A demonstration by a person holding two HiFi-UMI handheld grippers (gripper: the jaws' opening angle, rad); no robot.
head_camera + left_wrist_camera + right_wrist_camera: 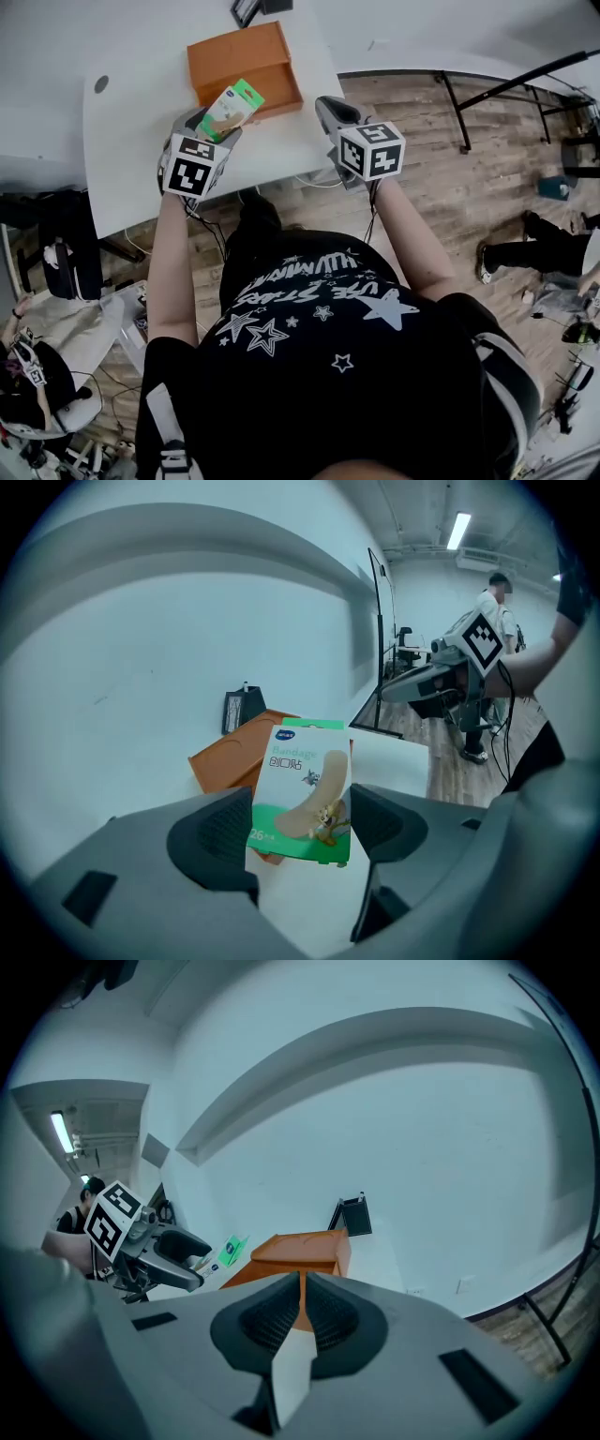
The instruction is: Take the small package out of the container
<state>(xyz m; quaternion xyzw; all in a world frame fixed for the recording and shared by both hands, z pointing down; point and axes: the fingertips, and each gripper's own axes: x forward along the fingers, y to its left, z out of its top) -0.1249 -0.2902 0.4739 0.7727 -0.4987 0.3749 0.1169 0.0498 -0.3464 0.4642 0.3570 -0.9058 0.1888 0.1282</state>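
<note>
Nearest in head view is the person's black star-print shirt [319,347], with both bare forearms reaching toward 12 o'clock over the near edge of the white table [131,141]. The left claw [217,129] is pinching the small package [232,110], a green-and-white bandage box, by its lower end. In the left gripper view the 2 dark pads [220,841] press its 2 side edges, and the box stands roughly upright with a slight tilt, print facing the camera. The package is up off the table and out of the orange container [246,64]. From the head view it overlaps the container's near rim at about 7 o'clock of the container; cannot tell whether it touches. The right claw [328,108] is at 3 o'clock of the left claw, at the table's right edge and just beside the container's near right corner. Its jaws are pressed together with nothing between them, only a thin slit in the right gripper view. The container is a shallow open-topped tray lying flat on the table, at 1 o'clock of the left claw. Beyond it at 12 o'clock a black object [248,9] sits at the table's far edge by the white wall. Wood floor [441,197] lies at 3 o'clock of the table, with black metal legs [506,89] on it. Far back in the left gripper view another person [492,607] stands under a ceiling light strip [458,529].
</note>
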